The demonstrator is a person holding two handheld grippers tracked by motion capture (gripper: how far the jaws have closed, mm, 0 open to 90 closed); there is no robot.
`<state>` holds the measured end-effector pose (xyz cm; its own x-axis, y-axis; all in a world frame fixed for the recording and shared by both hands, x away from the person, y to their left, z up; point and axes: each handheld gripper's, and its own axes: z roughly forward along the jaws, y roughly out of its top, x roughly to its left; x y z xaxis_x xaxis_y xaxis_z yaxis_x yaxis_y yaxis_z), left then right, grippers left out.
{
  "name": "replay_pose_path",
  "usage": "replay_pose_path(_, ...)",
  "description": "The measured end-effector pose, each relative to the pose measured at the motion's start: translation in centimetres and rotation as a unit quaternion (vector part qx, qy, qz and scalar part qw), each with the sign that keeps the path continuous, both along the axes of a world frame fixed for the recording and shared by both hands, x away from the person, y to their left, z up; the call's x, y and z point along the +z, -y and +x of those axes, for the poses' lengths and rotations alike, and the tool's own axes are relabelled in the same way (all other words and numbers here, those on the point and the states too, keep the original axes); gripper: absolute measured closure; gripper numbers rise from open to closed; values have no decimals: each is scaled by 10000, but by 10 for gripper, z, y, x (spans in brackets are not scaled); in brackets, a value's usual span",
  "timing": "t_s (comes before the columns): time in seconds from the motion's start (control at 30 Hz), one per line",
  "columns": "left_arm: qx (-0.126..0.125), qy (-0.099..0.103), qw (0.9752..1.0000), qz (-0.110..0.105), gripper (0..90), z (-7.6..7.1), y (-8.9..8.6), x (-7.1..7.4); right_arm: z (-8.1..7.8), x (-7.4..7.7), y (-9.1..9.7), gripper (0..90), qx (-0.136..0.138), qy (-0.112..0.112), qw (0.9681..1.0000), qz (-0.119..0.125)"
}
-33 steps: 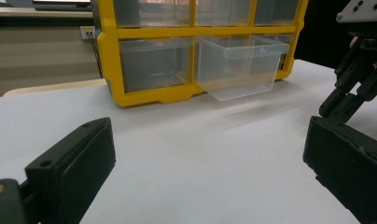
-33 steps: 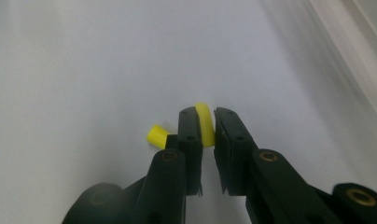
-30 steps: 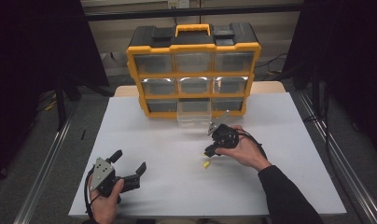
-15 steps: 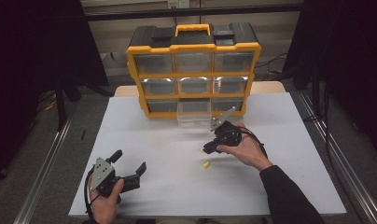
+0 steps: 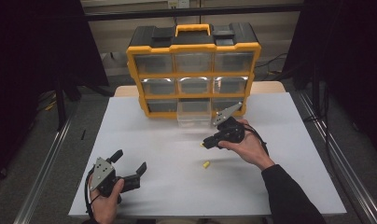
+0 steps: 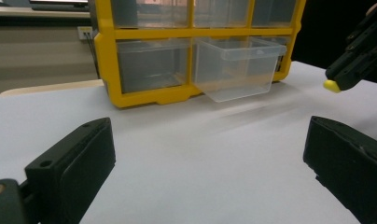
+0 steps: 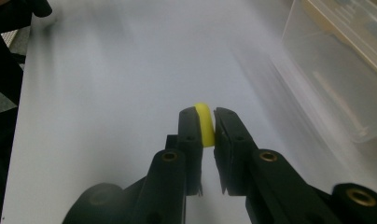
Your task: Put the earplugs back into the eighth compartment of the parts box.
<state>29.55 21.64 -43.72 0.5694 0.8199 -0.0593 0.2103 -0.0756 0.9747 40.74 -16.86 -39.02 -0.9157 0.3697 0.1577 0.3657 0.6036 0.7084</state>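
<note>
the small yellow piece [image 7: 204,124] is clamped between the jaws of my right hand-held gripper [image 5: 210,143], right of centre in the high view. a second ago that gripper sat lower, over the spot where a second yellow piece [image 5: 205,164] lies on the white surface [image 5: 144,135]; now it has come up and toward the top of the frame, nearer the organiser [image 5: 194,70]. i read that as the pick being done and the carry under way.

the yellow organiser stands at the upper middle, and its clear drawer [image 5: 193,113] in the bottom row is pulled out toward me, so i judge that's where the piece is headed. in the right gripper view the drawer sits at the upper right, close by.

my left hand-held gripper [image 5: 129,169] rests at the lower left with its jaws apart, holding nothing, same place as a second ago. the second piece lies loose, so at least one more pick remains.
</note>
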Motion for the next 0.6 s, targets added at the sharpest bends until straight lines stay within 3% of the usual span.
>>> replay_pose_path(0.6,14,47,10000,17,22,0,-1,1,18,37,-9,814,-62,270,9996,19)
